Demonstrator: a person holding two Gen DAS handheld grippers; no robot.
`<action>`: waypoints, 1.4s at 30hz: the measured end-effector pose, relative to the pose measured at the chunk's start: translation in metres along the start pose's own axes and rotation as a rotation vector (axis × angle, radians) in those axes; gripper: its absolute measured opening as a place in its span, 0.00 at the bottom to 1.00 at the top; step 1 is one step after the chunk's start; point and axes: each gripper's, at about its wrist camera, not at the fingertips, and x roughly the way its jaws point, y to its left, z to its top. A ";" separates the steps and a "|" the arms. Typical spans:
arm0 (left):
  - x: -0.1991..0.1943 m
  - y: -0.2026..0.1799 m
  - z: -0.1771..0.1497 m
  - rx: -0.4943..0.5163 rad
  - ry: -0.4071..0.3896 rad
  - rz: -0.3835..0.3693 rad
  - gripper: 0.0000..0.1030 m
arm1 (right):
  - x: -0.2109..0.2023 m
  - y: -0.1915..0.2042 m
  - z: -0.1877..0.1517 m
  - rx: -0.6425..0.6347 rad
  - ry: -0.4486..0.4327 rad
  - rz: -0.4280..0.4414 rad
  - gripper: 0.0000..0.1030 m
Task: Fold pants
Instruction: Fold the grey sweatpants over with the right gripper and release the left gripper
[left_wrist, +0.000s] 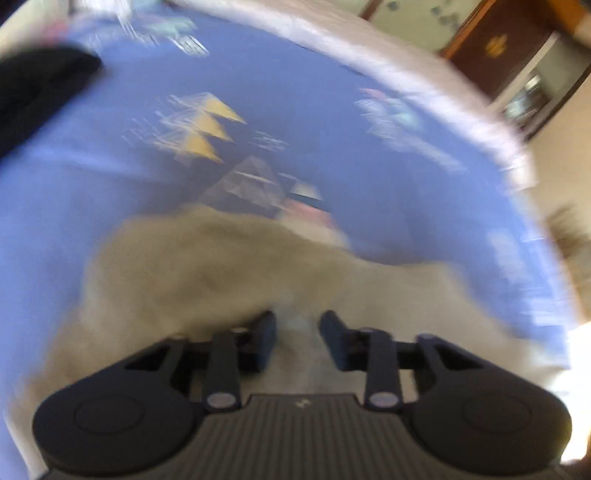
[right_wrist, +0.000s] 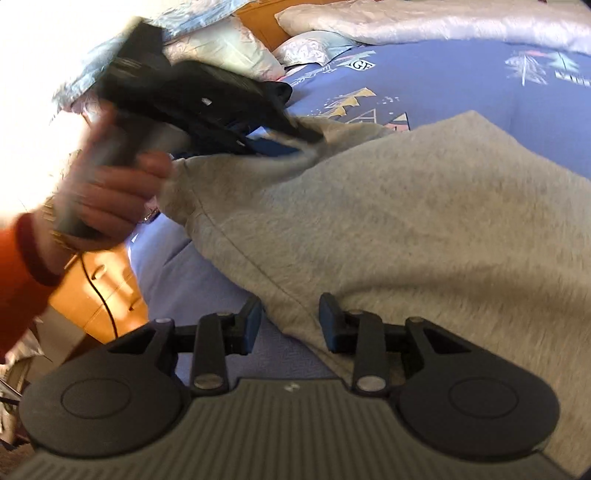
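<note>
The soft grey fleece pants (right_wrist: 406, 229) lie in a loose heap on the bed with the blue patterned sheet (right_wrist: 461, 77), one seamed edge running down toward the near side, and the step in hand looks like taking two fresh grips along that edge before a fold is drawn over. To do it well, each pair of jaws should bite all the layers of cloth right at the hem, not just the top skin, and the two grips should sit well apart so the fabric stretches flat between them; lifting only enough to clear the sheet would keep the fold line straight and stop the heap dragging. The right gripper (right_wrist: 290, 321) stands at the seamed edge with its jaws a moderate way apart, the left one over bare sheet and the right one over grey cloth, so the edge passes between them unpinched. The left gripper (left_wrist: 297, 332), held by a hand (right_wrist: 107, 199) in a red sleeve, points down into the pants at their far side; its view is badly blurred, the jaws show a narrow gap with pale cloth in it, and whether they pinch that cloth I cannot tell.
</note>
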 end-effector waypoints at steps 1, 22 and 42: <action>0.009 0.011 0.005 -0.020 -0.028 0.086 0.06 | -0.001 0.000 0.000 0.009 -0.001 0.004 0.35; -0.057 -0.043 -0.053 0.086 -0.196 0.105 0.40 | -0.159 -0.082 -0.059 0.244 -0.263 -0.290 0.39; -0.014 -0.189 -0.079 0.295 -0.059 0.095 0.45 | -0.351 -0.295 -0.156 0.803 -0.559 -0.597 0.00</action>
